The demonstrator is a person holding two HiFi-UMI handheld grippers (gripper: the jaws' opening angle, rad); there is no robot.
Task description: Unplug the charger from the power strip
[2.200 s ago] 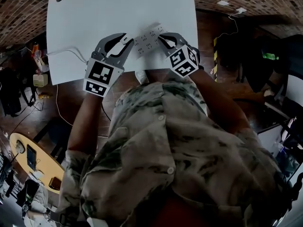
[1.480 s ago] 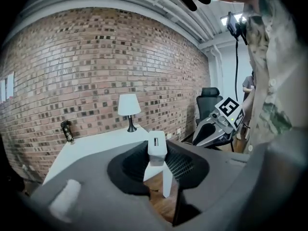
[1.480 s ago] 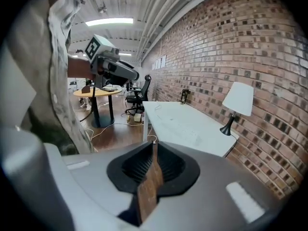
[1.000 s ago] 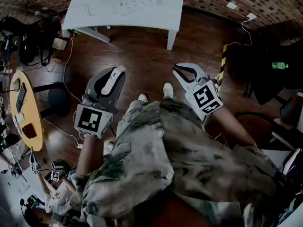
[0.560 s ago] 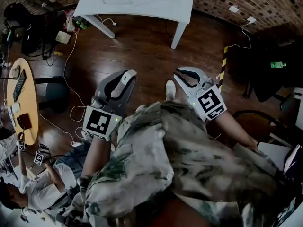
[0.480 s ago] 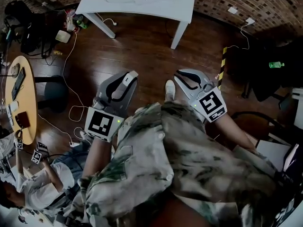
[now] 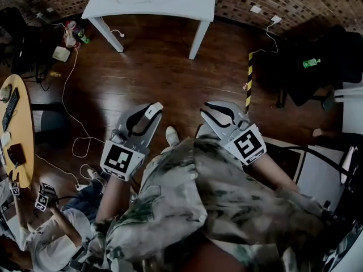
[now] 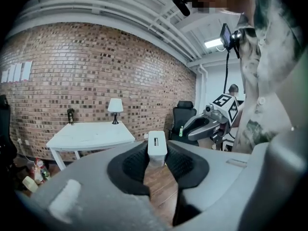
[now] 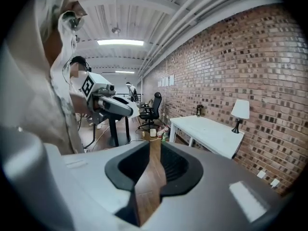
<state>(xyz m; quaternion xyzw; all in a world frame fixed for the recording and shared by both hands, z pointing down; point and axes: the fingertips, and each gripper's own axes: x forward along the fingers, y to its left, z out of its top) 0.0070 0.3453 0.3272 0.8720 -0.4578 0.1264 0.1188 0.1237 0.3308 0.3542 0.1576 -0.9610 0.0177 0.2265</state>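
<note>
Clamped between the fingers of the left gripper (image 7: 151, 110): the charger (image 8: 157, 146), a small white block gripped on its two sides, its end poking out past the tips. Long axis in line with the fingers, aimed ahead and a little downward. Held over the wooden floor (image 7: 170, 67), well apart from the near edge of the desk (image 7: 113, 7), which lies straight ahead. No cable visible trailing from the block. Power strip not to be made out on the washed-out desk top.

Right gripper (image 9: 155, 150) level with the left and just beside it, fingers narrowly apart with only floor showing in the gap, nothing held.

Judged from this: plug clear of the strip, so the pulling part looks done. For any set-down, the left hand alone carries the block, and the desk lies forward of both hands, about equally far from each.
</note>
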